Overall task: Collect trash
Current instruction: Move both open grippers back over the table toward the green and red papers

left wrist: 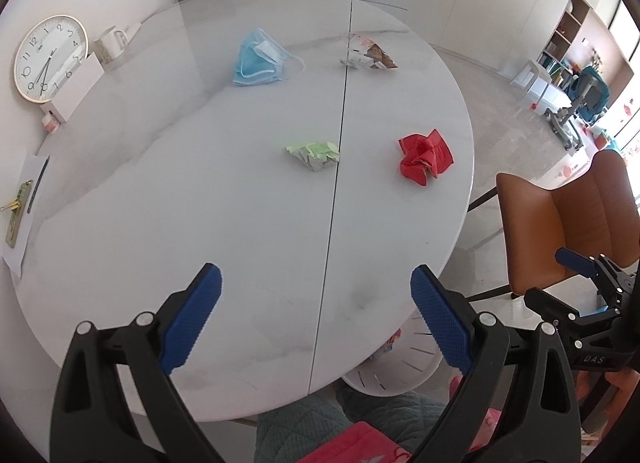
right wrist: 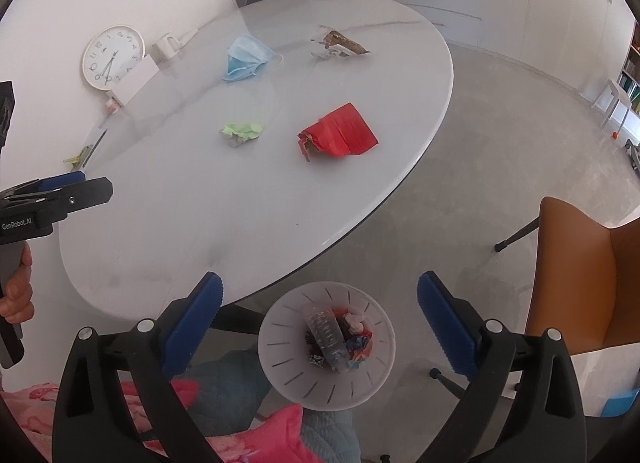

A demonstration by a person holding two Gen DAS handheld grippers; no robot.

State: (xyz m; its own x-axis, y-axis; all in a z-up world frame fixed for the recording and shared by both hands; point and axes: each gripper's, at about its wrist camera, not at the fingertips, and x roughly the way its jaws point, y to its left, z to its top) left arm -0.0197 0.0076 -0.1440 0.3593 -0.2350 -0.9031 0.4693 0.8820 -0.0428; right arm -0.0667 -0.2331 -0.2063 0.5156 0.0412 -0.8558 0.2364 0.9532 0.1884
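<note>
Trash lay in four pieces on the white tabletop [left wrist: 160, 203], and more sat in the bin [right wrist: 280, 375] on the floor. From the left, the blue face mask [left wrist: 258, 59] rested far back, near the clock [left wrist: 50, 59] and mug [left wrist: 110, 43] by the wall. Next, the green paper ball [left wrist: 314, 154] sat in the middle, just beside the line where the two halves of the tabletop met. Past that line, the torn snack wrapper [left wrist: 370, 55] lay at the far side, and the red paper wad [left wrist: 426, 157] sat close to the right edge.

Each piece was well apart from the others, so it looked like they had to be picked up one by one.

The left tool [left wrist: 316, 311] hung over the near part of the tabletop with its blue pads wide apart and nothing between them. It seemed ready to reach for a piece.

The right tool [right wrist: 320, 323] was held over the bin, off the edge of the tabletop. Its pads were wide apart too, and empty. A clear bottle [right wrist: 328, 337] and bright scraps lay in the bin right below it. That spot made sense, because things let go there would fall straight in.
</note>
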